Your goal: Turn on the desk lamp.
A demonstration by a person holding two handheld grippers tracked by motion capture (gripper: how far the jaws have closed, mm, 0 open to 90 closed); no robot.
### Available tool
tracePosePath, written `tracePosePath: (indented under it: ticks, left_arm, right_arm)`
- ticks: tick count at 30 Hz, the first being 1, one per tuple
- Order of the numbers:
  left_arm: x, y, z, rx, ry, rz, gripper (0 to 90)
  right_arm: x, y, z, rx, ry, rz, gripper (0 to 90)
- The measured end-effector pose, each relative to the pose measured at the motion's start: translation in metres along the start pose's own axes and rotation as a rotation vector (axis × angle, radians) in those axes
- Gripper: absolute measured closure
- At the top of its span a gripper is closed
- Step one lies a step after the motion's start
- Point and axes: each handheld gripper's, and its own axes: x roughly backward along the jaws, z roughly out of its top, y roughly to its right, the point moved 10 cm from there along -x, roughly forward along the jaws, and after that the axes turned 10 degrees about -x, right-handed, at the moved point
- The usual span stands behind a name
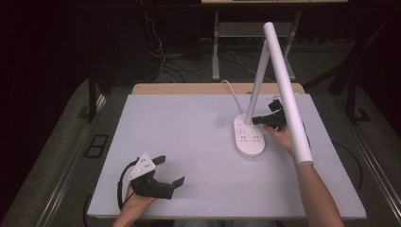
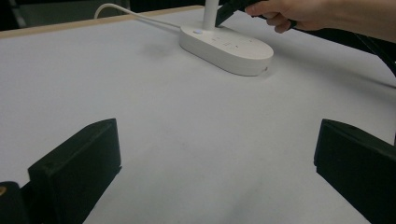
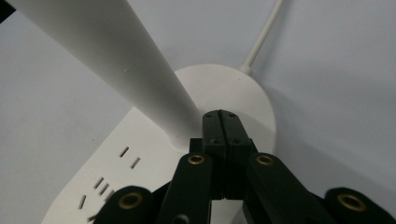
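Observation:
A white desk lamp stands at the right middle of the table on an oval base (image 1: 249, 140) (image 2: 229, 46) (image 3: 224, 88) with socket slots on top. Its pole (image 1: 257, 85) (image 3: 116, 51) rises from the back of the base, and the long lamp head (image 1: 288, 94) slopes down toward the front. My right gripper (image 1: 255, 120) (image 3: 223, 116) is shut with nothing between its jaws, its tip over the base right at the foot of the pole. My left gripper (image 1: 171, 170) (image 2: 215, 158) rests at the front left of the table, jaws wide open and empty.
The lamp's white cable (image 1: 231, 90) (image 2: 126, 11) (image 3: 261, 37) runs off the table's back edge. A small button (image 2: 198, 31) sits on the base near the pole. The table top (image 1: 189, 127) is a white sheet with a wooden strip along the back edge. Dark floor surrounds it.

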Motion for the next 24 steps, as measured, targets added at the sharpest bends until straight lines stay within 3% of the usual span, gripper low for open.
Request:
tracePosePath:
  ticks: [13, 24]
  left_arm:
    - [0.001, 0.0, 0.0, 0.0, 0.002, 0.002, 0.0]
    - [0.001, 0.001, 0.001, 0.004, 0.007, 0.003, 0.0]
  right_arm:
    - [0.005, -0.005, 0.001, 0.023, -0.004, -0.036, 89.2]
    - [0.033, -0.008, 0.007, 0.031, 0.025, -0.052, 89.2]
